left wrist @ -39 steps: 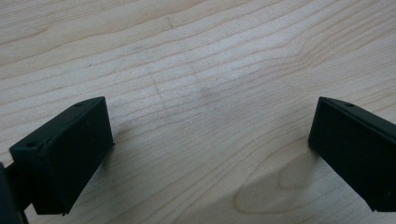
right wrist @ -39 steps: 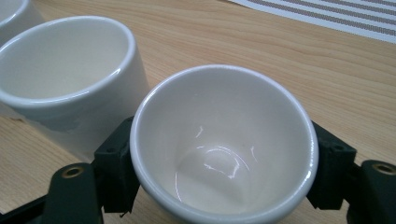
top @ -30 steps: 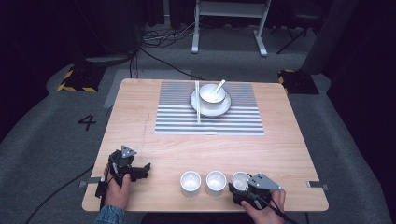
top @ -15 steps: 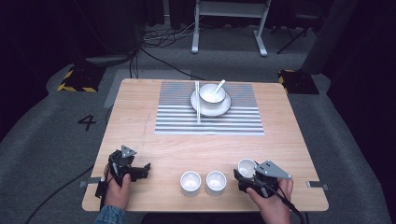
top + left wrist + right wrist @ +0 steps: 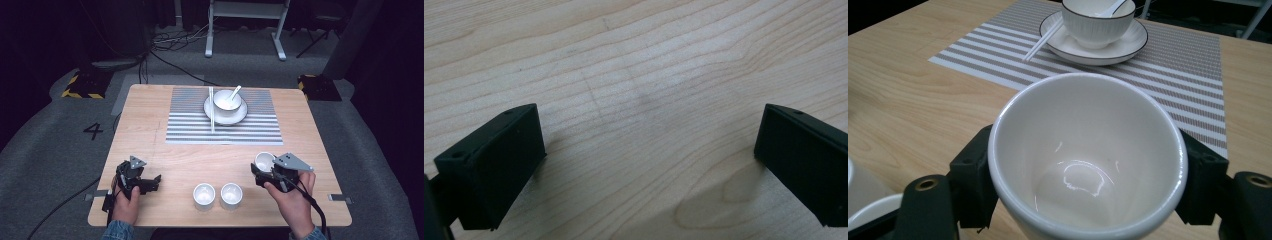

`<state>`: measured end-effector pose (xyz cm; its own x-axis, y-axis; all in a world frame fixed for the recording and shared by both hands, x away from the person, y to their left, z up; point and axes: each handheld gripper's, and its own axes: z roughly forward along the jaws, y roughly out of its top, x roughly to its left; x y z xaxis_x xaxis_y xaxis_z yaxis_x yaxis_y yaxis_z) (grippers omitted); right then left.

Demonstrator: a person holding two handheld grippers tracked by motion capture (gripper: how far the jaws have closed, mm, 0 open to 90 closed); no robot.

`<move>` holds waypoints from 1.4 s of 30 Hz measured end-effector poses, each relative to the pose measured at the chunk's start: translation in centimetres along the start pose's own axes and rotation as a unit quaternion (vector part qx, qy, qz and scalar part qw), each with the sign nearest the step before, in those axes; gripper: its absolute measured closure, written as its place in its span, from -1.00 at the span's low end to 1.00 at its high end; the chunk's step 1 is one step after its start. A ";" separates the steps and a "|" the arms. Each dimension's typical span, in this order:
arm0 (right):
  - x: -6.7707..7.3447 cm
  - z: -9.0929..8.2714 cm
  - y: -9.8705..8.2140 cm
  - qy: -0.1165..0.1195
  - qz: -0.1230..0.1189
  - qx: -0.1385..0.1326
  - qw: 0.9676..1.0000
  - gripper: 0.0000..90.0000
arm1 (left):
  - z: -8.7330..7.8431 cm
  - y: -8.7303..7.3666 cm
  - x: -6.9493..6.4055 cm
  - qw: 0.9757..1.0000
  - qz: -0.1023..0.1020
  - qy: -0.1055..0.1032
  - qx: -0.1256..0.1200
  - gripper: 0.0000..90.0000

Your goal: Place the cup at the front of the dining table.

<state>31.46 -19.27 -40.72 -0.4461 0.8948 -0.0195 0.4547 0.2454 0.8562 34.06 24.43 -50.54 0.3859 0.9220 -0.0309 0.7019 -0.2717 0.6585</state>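
Note:
My right gripper is shut on a small white cup, lifted above the table's front right; in the right gripper view the empty cup sits upright between the two black jaws. Two more white cups stand side by side near the front edge, left of that gripper. My left gripper rests open at the front left, and in the left gripper view its black fingers stand wide apart over bare wood with nothing between them.
A striped placemat lies at the far middle of the wooden table. On it a plate bears a bowl with a spoon, and chopsticks lie beside the plate. A person's hands hold both grippers.
My right gripper has risen and moved away from me and slightly right, carrying the third cup out of the row. The left gripper has stayed still.

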 end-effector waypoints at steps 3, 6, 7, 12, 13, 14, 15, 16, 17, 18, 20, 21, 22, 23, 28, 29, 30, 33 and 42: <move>-0.4 0.2 1.2 -0.004 -0.004 -0.004 1.000 -0.39 | 0.0 0.0 0.0 1.000 0.000 0.000 0.000 -1.00; -0.8 0.4 2.2 -0.008 -0.003 -0.007 1.000 -0.39 | 0.0 0.0 0.0 1.000 0.000 0.000 0.000 -1.00; -1.0 0.6 2.7 -0.009 -0.004 -0.007 1.000 -0.39 | 0.0 0.0 0.0 1.000 0.000 0.000 0.000 -1.00; -1.6 1.2 4.1 -0.013 -0.006 -0.005 1.000 -0.39 | 0.0 0.0 0.0 1.000 0.000 0.000 0.000 -1.00; -1.8 1.3 4.3 -0.013 -0.006 -0.005 1.000 -0.39 | 0.0 0.0 0.0 1.000 0.000 0.000 0.000 -1.00; -1.9 1.5 4.7 -0.012 -0.005 -0.006 1.000 -0.39 | 0.0 0.0 0.0 1.000 0.000 0.000 0.000 -1.00; -2.0 1.6 4.9 -0.011 -0.005 -0.006 1.000 -0.39 | 0.0 0.0 0.0 1.000 0.000 0.000 0.000 -1.00; -2.1 1.7 5.2 -0.012 -0.005 -0.006 1.000 -0.39 | 0.0 0.0 0.0 1.000 0.000 0.000 0.000 -1.00; -2.2 1.8 5.4 -0.012 -0.006 -0.007 1.000 -0.39 | 0.0 0.0 0.0 1.000 0.000 0.000 0.000 -1.00; -2.3 1.9 5.7 -0.012 -0.007 -0.007 1.000 -0.39 | 0.0 0.0 0.0 1.000 0.000 0.000 0.000 -1.00; -2.5 2.2 6.2 -0.011 -0.007 -0.006 1.000 -0.39 | 0.0 0.0 0.0 1.000 0.000 0.000 0.000 -1.00; -2.6 2.3 6.5 -0.009 -0.006 -0.006 1.000 -0.39 | 0.0 0.0 0.0 1.000 0.000 0.000 0.000 -1.00; -2.6 2.4 6.8 -0.007 -0.005 -0.007 1.000 -0.39 | 0.0 0.0 0.0 1.000 0.000 0.000 0.000 -1.00; -2.7 2.6 7.0 -0.007 -0.005 -0.007 1.000 -0.39 | 0.0 0.0 0.0 1.000 0.000 0.000 0.000 -1.00; -3.0 3.0 8.5 -0.012 -0.006 -0.011 1.000 -0.39 | 0.0 0.0 0.0 1.000 0.000 0.000 0.000 -1.00; -3.1 3.1 8.8 -0.011 -0.004 -0.012 1.000 -0.39 | 0.0 0.0 0.0 1.000 0.000 0.000 -0.001 -1.00; -3.1 3.1 9.0 -0.013 -0.004 -0.013 1.000 -0.39 | 0.0 0.0 0.0 1.000 -0.001 0.000 -0.001 -1.00; -3.2 3.5 9.8 -0.016 -0.006 -0.017 1.000 -0.39 | 0.0 0.0 0.0 1.000 0.000 0.000 0.000 -1.00; -2.7 5.2 12.1 -0.020 -0.024 -0.024 0.999 -0.39 | 0.0 0.0 0.0 1.000 0.000 0.000 0.000 -1.00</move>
<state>42.18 -16.77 -33.01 -0.4348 0.8969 -0.0805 0.3962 0.2708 0.8773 34.06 24.42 -50.55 0.3855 0.9222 -0.0306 0.7017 -0.2714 0.6588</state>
